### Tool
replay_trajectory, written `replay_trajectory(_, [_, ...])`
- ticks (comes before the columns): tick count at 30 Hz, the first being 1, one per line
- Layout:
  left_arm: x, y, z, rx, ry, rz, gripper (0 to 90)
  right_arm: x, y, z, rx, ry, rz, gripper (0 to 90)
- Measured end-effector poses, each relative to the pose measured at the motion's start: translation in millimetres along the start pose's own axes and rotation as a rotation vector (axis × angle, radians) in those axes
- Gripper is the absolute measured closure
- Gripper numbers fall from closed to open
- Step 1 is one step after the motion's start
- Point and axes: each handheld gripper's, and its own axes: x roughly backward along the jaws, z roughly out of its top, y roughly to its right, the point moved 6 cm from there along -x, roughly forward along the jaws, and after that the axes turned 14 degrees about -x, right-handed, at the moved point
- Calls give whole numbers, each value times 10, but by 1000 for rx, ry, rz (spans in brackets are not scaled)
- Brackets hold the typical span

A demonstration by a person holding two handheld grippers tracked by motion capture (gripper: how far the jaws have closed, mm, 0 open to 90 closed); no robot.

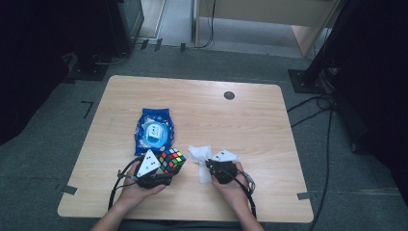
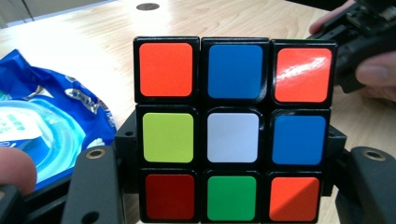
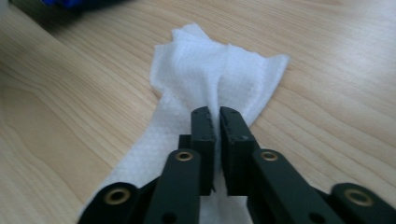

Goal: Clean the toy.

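A Rubik's cube (image 1: 172, 160) with mixed colours sits near the table's front, and my left gripper (image 1: 166, 169) is shut on it. In the left gripper view the cube (image 2: 232, 128) stands between the two black jaws, which press its left and right sides. To its right lies a crumpled white wet wipe (image 1: 201, 157). My right gripper (image 1: 210, 166) is shut on that wipe (image 3: 205, 70); in the right gripper view a fold of the wipe is pinched between the closed jaws while the rest lies on the wood.
A blue wet-wipe pack (image 1: 153, 130) lies behind the cube, and in the left gripper view the pack (image 2: 44, 121) is at the left. The wooden table (image 1: 250, 120) has a round grommet (image 1: 229, 95) at the back. Cables trail off the front edge.
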Motion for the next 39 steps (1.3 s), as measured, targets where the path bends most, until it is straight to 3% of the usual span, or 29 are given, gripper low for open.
replay_trajectory(1, [-8, 19, 2, -5, 0, -8, 341, 69, -41, 82, -46, 62, 91, 892])
replay_trajectory(3, [-24, 49, 3, -14, -1, -21, 341, 203, -174, 211, -47, 147, 184, 893])
replay_trajectory(6, [-66, 127, 12, -37, -6, -40, 341, 394, -444, 361, -3, 245, 276, 894])
replay_trajectory(7, [-78, 156, 19, -45, -6, -46, 341, 430, -526, 384, 12, 266, 288, 894])
replay_trajectory(10, [-92, 243, 50, -63, 4, -67, 341, 442, -709, 394, 31, 270, 320, 894])
replay_trajectory(15, [-93, 287, 62, -87, 7, -73, 341, 391, -771, 384, -35, 250, 350, 894])
replay_trajectory(16, [-83, 286, 69, -90, 16, -77, 341, 398, -774, 393, -76, 241, 392, 894])
replay_trajectory(17, [-83, 286, 69, -90, 16, -77, 341, 398, -774, 393, -76, 241, 392, 894])
replay_trajectory(18, [-86, 290, 71, -88, 15, -78, 341, 422, -810, 399, -85, 240, 435, 894])
replay_trajectory(19, [-86, 290, 71, -88, 15, -78, 341, 446, -852, 401, -79, 239, 466, 894])
replay_trajectory(20, [-92, 286, 67, -89, 12, -74, 341, 446, -852, 401, -79, 239, 466, 894])
replay_trajectory(21, [-94, 260, 60, -79, 4, -64, 341, 503, -955, 399, -43, 241, 504, 893])
replay_trajectory(24, [-58, 206, 74, -65, 22, -52, 342, 557, -1052, 384, -5, 239, 506, 893])
replay_trajectory(28, [-24, 175, 77, -60, 31, -44, 342, 584, -1006, 383, -14, 247, 505, 893])
replay_trajectory(29, [9, 157, 96, -56, 49, -44, 342, 568, -888, 375, -31, 248, 456, 892])
replay_trajectory(31, [19, 150, 103, -60, 51, -43, 342, 551, -811, 371, -57, 250, 441, 892])
replay_trajectory(32, [24, 147, 107, -62, 52, -45, 342, 503, -664, 356, -92, 243, 398, 892])
replay_trajectory(34, [24, 158, 121, -62, 60, -49, 342, 465, -574, 350, -123, 234, 377, 891])
replay_trajectory(36, [2, 177, 125, -76, 47, -41, 342, 470, -591, 358, -136, 240, 394, 891])
replay_trajectory(39, [-44, 220, 112, -86, 24, -43, 342, 509, -763, 382, -103, 248, 436, 890])
